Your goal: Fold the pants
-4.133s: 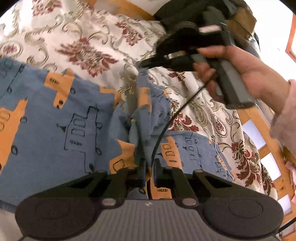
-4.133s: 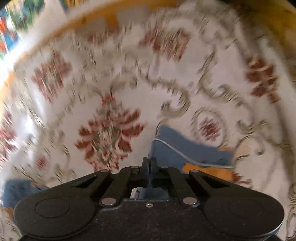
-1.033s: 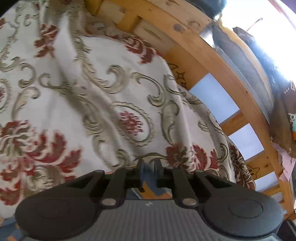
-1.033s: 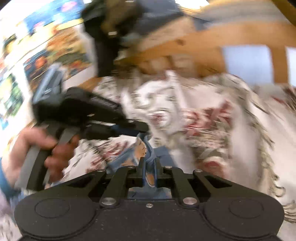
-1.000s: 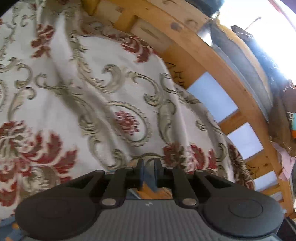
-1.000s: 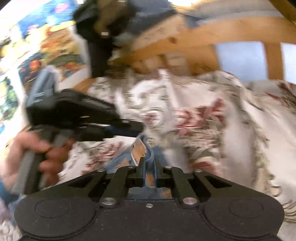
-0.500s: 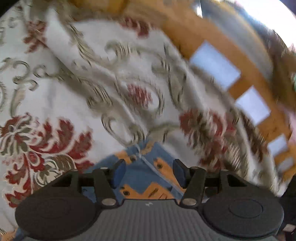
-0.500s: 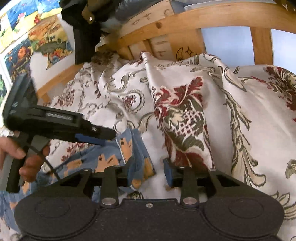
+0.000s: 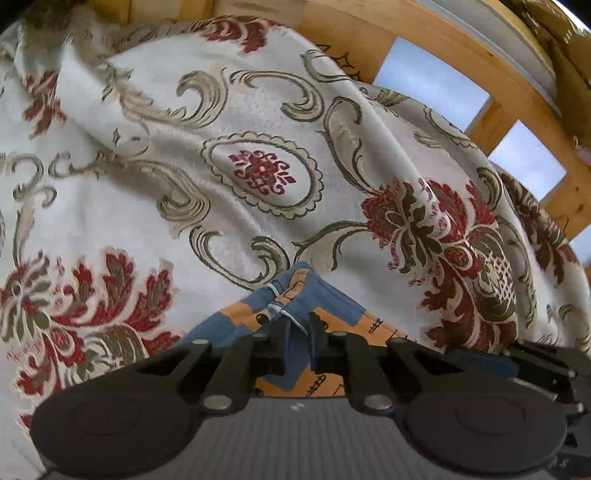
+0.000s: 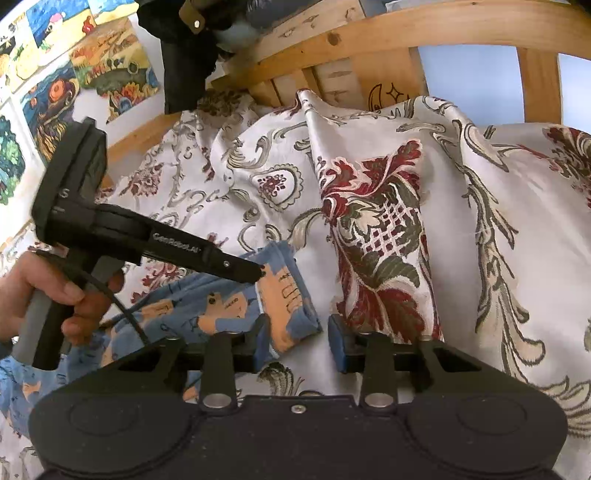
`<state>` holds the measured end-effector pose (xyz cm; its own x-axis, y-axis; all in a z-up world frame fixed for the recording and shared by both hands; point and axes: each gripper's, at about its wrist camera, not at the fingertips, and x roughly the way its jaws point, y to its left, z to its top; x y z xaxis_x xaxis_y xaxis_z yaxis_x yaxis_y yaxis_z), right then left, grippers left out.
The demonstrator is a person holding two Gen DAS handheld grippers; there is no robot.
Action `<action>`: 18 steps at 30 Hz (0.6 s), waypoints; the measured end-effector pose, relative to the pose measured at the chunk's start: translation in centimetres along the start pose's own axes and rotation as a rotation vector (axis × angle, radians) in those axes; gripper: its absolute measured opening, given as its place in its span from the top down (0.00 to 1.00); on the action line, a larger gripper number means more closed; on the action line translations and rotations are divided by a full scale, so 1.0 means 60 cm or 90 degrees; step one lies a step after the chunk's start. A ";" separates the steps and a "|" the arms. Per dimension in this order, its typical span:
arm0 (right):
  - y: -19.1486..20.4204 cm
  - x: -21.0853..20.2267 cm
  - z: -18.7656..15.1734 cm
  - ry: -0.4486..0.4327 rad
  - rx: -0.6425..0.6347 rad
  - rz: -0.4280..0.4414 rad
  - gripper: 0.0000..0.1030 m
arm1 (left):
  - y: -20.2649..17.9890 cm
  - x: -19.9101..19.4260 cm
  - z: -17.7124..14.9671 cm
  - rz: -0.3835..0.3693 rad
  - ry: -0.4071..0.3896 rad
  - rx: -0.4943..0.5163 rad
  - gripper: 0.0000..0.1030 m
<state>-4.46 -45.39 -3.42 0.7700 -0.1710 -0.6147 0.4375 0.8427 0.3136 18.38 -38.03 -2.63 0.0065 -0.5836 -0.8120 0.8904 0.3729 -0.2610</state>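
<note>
Blue pants with orange building prints (image 9: 332, 314) lie folded on a floral bedspread (image 9: 258, 129). My left gripper (image 9: 299, 343) is shut on a bunched edge of the pants near their white-stitched hem. In the right wrist view the pants (image 10: 284, 295) end in a folded corner just ahead of my right gripper (image 10: 298, 332). That gripper stands open, its left pad touching or nearly touching the fabric. The left gripper (image 10: 258, 273) comes in from the left with its tip on the pants' corner, held by a person's hand (image 10: 48, 288).
A wooden bed frame (image 9: 424, 33) with slats runs behind the bedspread, also seen as the wooden bed frame (image 10: 406, 29). Dark clothing (image 10: 184, 48) hangs over the frame at the upper left. Colourful pictures (image 10: 55, 74) cover the wall at left. The bedspread (image 10: 480, 221) lies in loose folds.
A second ago both grippers were shut on the pants; half a second ago both had opened and let go. Now the left has shut on the pants' edge again, and the right remains open.
</note>
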 end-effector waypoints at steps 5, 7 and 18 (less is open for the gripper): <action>0.000 0.003 -0.005 0.004 -0.004 0.001 0.82 | -0.022 0.005 0.009 0.020 0.001 0.037 0.85; 0.000 0.002 -0.008 0.004 -0.007 0.001 0.82 | -0.031 0.008 0.012 0.028 -0.001 0.052 0.84; 0.001 0.001 -0.008 0.004 -0.008 0.007 0.78 | -0.065 0.008 -0.004 0.073 -0.032 0.150 0.43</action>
<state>-4.62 -45.13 -3.75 0.7716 -0.1588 -0.6160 0.4231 0.8512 0.3106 14.81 -39.59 -2.13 0.1302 -0.5846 -0.8008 0.9638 0.2642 -0.0361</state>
